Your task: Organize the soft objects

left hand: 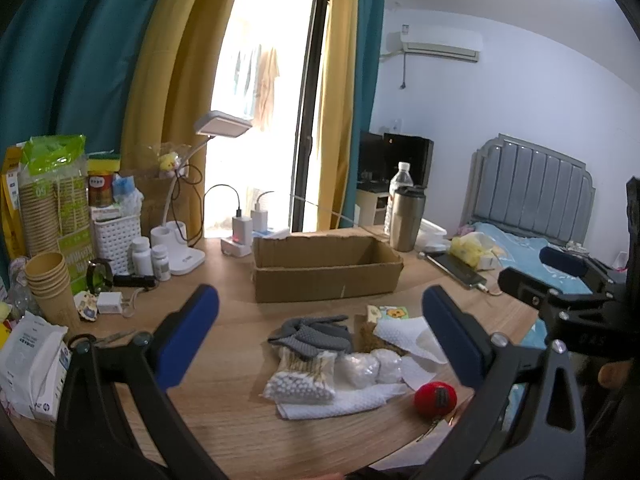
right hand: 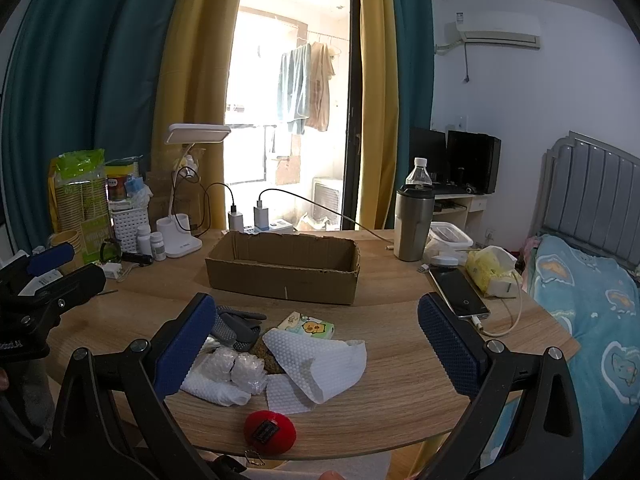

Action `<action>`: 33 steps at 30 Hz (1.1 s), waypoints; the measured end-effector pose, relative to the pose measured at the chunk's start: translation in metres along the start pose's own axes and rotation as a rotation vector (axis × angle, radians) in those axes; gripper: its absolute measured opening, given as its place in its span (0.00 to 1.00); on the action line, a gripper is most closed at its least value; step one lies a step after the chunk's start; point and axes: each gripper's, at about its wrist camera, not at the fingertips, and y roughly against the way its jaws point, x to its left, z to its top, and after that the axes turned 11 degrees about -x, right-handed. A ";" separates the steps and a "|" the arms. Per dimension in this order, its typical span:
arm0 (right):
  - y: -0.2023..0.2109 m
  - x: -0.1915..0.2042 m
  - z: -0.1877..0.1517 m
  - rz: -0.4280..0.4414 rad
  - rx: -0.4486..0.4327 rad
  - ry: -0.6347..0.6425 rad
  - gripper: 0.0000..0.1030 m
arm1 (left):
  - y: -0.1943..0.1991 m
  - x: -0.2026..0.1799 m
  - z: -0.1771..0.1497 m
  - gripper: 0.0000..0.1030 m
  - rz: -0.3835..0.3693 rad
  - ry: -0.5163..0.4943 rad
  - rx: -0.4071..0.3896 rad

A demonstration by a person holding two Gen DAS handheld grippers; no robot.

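Wood-grain round table [left hand: 224,408], seen from both wrist cameras. Soft things lie in a loose heap at lower centre of each frame, on the table's near part.

Heap, left wrist view: grey knitted gloves [left hand: 316,334] at the back; bag of cotton swabs [left hand: 301,380] in front of them, lying on a white dimpled cloth [left hand: 340,402]; two wrapped white cotton balls [left hand: 372,366] just right of the swabs; small tissue pack with a cartoon print [left hand: 390,314] behind, next to a brown scouring pad [left hand: 370,338]. A second white dimpled sheet [right hand: 320,360] is draped over the right side of the heap.

Red plush ball [right hand: 270,428] with a dark tag sits apart from the heap, near the table's front edge, lower centre of the right wrist view.

Cardboard box [left hand: 326,266], open-topped, mid-frame behind the heap; nothing visible inside it.

Left gripper [left hand: 320,336]: blue-padded jaws spread wide, holding nothing, raised above the table with the heap showing between them. Right gripper [right hand: 314,344]: jaws likewise wide apart and empty, framing the heap's right side.

Background: desk lamp [right hand: 188,184] left of the box, steel tumbler [right hand: 412,224] and water bottle [right hand: 418,174] right of it, phone [right hand: 458,294] on a cable at the table's right edge, bed [right hand: 592,312] at far right.
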 end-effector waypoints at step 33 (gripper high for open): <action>0.001 0.002 -0.005 0.012 0.009 -0.007 1.00 | 0.002 0.001 -0.005 1.00 -0.014 0.024 0.017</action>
